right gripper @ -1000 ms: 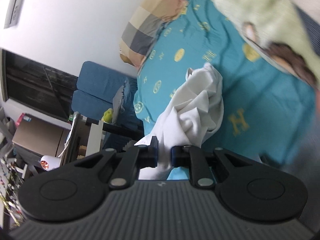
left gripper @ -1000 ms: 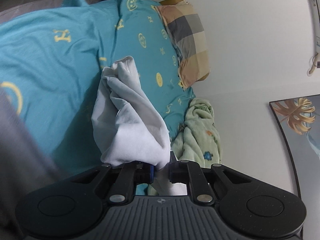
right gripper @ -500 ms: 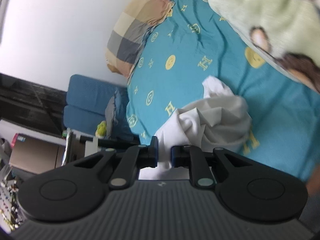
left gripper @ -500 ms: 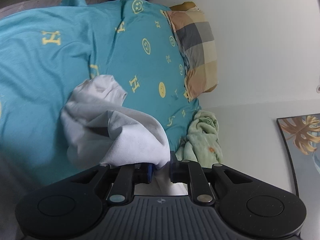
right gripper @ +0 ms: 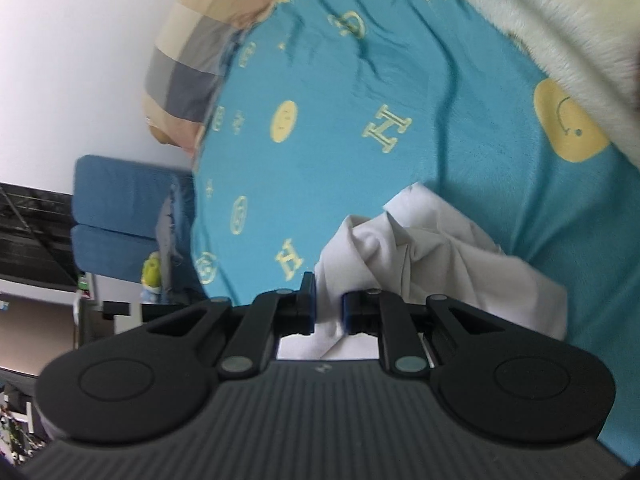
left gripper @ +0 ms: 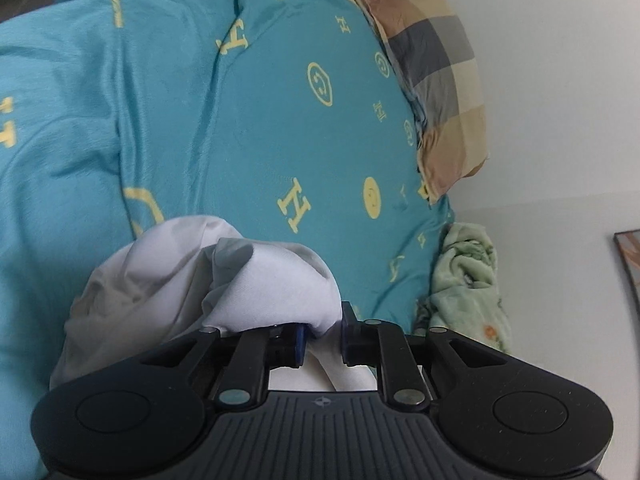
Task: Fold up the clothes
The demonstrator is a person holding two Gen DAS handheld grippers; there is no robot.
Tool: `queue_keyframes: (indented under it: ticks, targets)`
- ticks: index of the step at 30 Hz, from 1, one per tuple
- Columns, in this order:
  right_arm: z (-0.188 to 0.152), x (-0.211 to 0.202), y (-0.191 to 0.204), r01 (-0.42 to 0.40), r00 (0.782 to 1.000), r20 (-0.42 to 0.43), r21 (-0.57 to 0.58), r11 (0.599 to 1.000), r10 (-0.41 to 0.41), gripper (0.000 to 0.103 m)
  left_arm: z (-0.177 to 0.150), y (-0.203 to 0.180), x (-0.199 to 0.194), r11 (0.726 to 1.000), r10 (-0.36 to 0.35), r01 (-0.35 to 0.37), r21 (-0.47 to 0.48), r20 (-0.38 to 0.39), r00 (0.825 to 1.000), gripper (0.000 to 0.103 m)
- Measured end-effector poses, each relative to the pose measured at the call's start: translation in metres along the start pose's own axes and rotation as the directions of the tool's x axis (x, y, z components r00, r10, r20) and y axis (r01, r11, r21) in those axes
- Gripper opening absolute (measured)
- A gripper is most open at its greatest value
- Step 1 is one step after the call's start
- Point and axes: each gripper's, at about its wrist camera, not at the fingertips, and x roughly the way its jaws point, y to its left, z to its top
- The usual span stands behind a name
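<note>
A white garment (left gripper: 208, 284) lies bunched on the teal bedsheet (left gripper: 248, 120). My left gripper (left gripper: 323, 334) is shut on one part of it, with cloth pinched between the fingers. The garment also shows in the right wrist view (right gripper: 432, 264), crumpled on the sheet. My right gripper (right gripper: 329, 312) is shut on another part of the same cloth. Both grippers are low, close to the bed.
A checked pillow (left gripper: 436, 80) lies at the head of the bed by the white wall. A green fleece blanket (left gripper: 468, 280) is heaped at the bed's edge; a pale blanket (right gripper: 540, 20) fills the upper right. A blue sofa (right gripper: 120, 208) stands beside the bed.
Both grippers have come down toward the bed with the garment. The cloth, hanging a second ago, now rests bunched on the sheet.
</note>
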Motion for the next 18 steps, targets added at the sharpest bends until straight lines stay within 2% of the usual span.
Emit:
queue_keyframes:
  ticks: [4, 9, 12, 14, 18]
  targets:
    - [0.007, 0.022, -0.011, 0.037, 0.999, -0.028, -0.022, 0.999, -0.037, 0.015, 0.009, 0.008, 0.030, 0.998, 0.035, -0.034, 0.061, -0.014, 0.999, 0.017]
    - [0.012, 0.035, -0.014, 0.064, 0.997, -0.042, -0.069, 0.996, -0.067, 0.016, 0.011, 0.007, 0.048, 0.985, 0.061, -0.060, 0.159, -0.002, 0.998, 0.017]
    - [0.009, 0.032, -0.009, 0.071, 0.997, -0.032, -0.123, 0.990, -0.075, 0.017, 0.009, 0.002, 0.047, 0.979, 0.053, -0.053, 0.199, 0.006, 0.999, 0.019]
    - [0.005, 0.026, 0.000, 0.071, 0.997, -0.017, -0.188, 0.980, -0.075, 0.017, 0.004, -0.003, 0.038, 0.976, 0.036, -0.037, 0.216, 0.011, 0.999, 0.024]
    - [-0.005, 0.010, 0.023, 0.048, 0.999, 0.010, -0.337, 0.940, -0.048, 0.019, -0.012, -0.019, 0.015, 0.945, 0.018, -0.037, 0.325, 0.063, 0.998, 0.046]
